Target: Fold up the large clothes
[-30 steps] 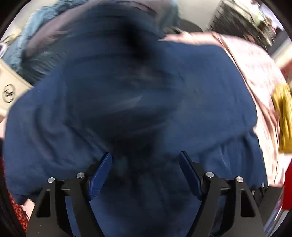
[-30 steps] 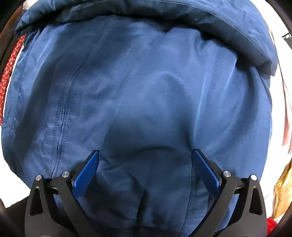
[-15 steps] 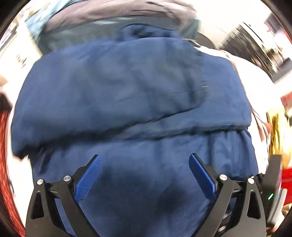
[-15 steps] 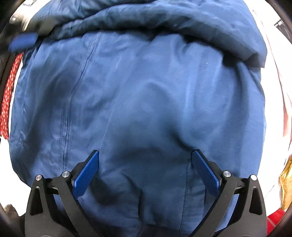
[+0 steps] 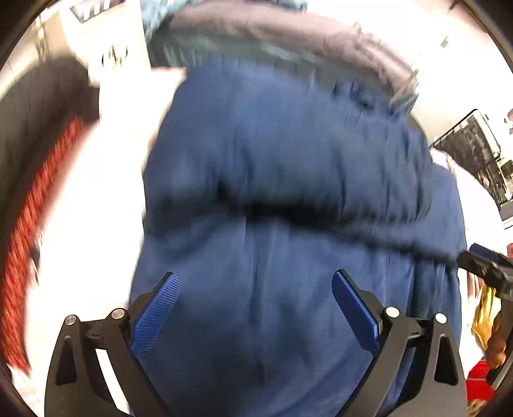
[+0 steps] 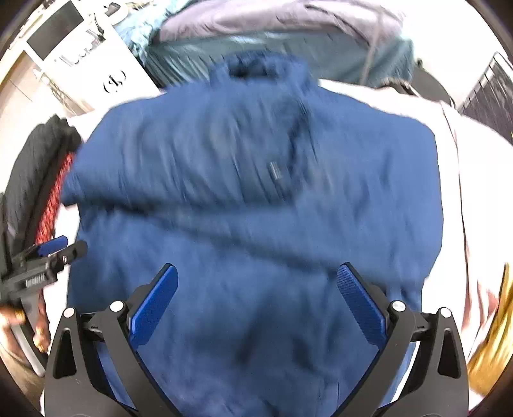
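Observation:
A large dark blue jacket (image 6: 256,179) lies spread on a white surface, its collar (image 6: 256,67) at the far end. One fold of it (image 5: 288,166) lies across the body as a thick band. My left gripper (image 5: 255,288) hovers above the jacket's near part, open wide, with only the cloth below showing between its blue pads (image 5: 157,308). My right gripper (image 6: 256,285) is also open above the near part, nothing between its pads (image 6: 359,301). Each gripper shows in the other's view: the left gripper (image 6: 48,253) at the jacket's left edge, the right gripper (image 5: 484,269) at its right edge.
A heap of grey and teal clothes (image 6: 288,29) lies beyond the collar. A black and red garment (image 6: 45,179) sits at the left, a yellow one (image 6: 493,346) at the right. A white box (image 6: 105,64) stands back left and a dark wire rack (image 5: 474,154) back right.
A blurred part of the jacket swept past the left gripper and now lies folded across the body. Both grippers drew back from the cloth, so more of the jacket shows. The left jaws widened.

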Motion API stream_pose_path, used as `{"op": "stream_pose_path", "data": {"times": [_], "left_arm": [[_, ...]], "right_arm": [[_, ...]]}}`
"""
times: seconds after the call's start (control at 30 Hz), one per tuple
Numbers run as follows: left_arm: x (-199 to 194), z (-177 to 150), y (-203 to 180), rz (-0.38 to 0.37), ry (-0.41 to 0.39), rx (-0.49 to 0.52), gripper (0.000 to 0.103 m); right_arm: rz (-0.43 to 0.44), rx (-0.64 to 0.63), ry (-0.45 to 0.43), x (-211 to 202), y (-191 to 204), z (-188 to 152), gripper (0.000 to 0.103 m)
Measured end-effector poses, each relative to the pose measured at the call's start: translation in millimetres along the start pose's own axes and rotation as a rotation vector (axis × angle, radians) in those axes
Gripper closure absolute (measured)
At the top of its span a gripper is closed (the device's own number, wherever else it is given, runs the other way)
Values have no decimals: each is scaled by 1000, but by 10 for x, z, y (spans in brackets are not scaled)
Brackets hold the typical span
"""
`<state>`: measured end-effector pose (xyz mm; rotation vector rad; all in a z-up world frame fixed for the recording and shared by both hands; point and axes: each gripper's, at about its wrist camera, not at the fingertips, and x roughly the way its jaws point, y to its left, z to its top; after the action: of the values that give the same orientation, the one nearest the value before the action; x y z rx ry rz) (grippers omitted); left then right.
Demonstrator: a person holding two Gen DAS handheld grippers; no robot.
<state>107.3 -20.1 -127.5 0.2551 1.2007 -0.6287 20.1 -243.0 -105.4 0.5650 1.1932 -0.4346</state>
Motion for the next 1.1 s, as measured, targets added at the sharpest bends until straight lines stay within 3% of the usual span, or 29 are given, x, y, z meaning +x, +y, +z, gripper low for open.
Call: {"op": "stream_pose_path", "data": {"times": [0.1,0.17,0.23,0.33,0.43,0.5,0.63,0.8,1.1], "left_arm": [[-129,391,-130,42,-107,46,9],[-174,627,-162,42,-167,38,9],[-165,802,-120,18,-176,19,8],[209,1016,-171,68,-76,30,6],[787,1030,-136,128,100,49,6],[1092,937,-112,154,182,60,5],[1264,867,-126,163,140,69,5],[1315,914,-107,145,146,57,4],[1329,836,-130,127,117,63,5]], "right_arm": [[4,13,-24,16,192,348,5],[-44,44,-11,159,170,522,5],[-122,90,45,450,203,601,5],[-224,169,164,863,-10,568,5],[-190,169,248,1227,-161,464,5],[-183,115,247,1323,-159,434,5],[-163,127,247,1370,-186,461,4],[-165,144,206,1399,-203,458,4],[-156,138,130,1193,-211,61,4]]}}
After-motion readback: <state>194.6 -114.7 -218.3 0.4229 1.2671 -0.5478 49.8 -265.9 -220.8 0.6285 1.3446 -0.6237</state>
